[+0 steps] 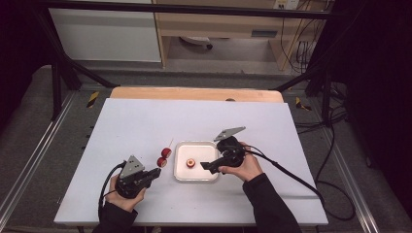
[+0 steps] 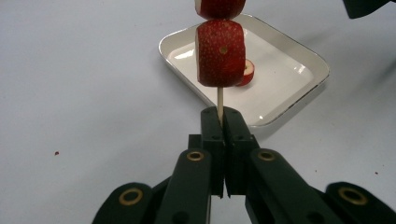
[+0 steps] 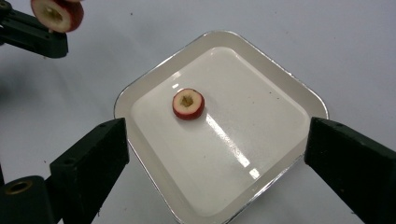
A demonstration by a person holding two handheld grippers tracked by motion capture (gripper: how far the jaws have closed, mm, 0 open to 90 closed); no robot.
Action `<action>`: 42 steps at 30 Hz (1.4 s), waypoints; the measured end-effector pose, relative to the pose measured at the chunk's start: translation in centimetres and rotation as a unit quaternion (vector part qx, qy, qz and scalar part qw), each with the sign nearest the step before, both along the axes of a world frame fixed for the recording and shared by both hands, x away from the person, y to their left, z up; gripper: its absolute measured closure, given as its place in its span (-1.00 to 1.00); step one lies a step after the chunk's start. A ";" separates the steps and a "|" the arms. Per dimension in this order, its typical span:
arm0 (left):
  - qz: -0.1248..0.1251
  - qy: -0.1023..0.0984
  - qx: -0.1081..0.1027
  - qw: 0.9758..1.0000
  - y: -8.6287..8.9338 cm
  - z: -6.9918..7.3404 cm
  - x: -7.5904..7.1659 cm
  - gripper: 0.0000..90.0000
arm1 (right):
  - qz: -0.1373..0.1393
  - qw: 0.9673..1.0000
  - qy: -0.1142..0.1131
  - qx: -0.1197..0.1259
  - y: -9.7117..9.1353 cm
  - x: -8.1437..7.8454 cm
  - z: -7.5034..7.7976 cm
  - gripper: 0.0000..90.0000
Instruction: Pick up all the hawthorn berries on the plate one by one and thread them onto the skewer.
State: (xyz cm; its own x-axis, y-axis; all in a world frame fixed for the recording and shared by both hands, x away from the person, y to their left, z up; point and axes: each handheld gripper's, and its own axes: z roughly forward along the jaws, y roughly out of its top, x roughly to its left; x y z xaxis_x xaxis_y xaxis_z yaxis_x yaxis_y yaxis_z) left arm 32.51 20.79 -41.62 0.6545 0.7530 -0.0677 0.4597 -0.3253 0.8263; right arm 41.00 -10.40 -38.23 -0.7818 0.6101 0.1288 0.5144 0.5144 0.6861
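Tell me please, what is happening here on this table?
A person is threading red fruit slices onto a thin wooden skewer. The left gripper is shut on the skewer's lower end, and two slices already sit on it, beside the white tray. The right gripper hangs open over the tray, its jaws apart and holding nothing. One more slice, red-skinned with a hollowed pale centre, lies flat in the tray below it.
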 end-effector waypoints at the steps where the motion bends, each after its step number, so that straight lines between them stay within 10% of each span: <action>1: 0.000 0.001 -0.001 1.000 0.1 0.0 0.0 0.97 | 0.002 1.000 0.006 -0.008 0.4 0.2 -0.1 -0.84; 23: 0.008 -0.004 -0.001 1.000 0.8 0.1 0.0 0.97 | -0.036 0.993 0.075 -0.080 6.9 2.3 -1.9 -0.54; 42: 0.007 -0.004 -0.003 1.000 0.8 0.1 0.0 0.97 | -0.064 0.985 0.130 -0.096 8.5 3.4 -3.7 0.05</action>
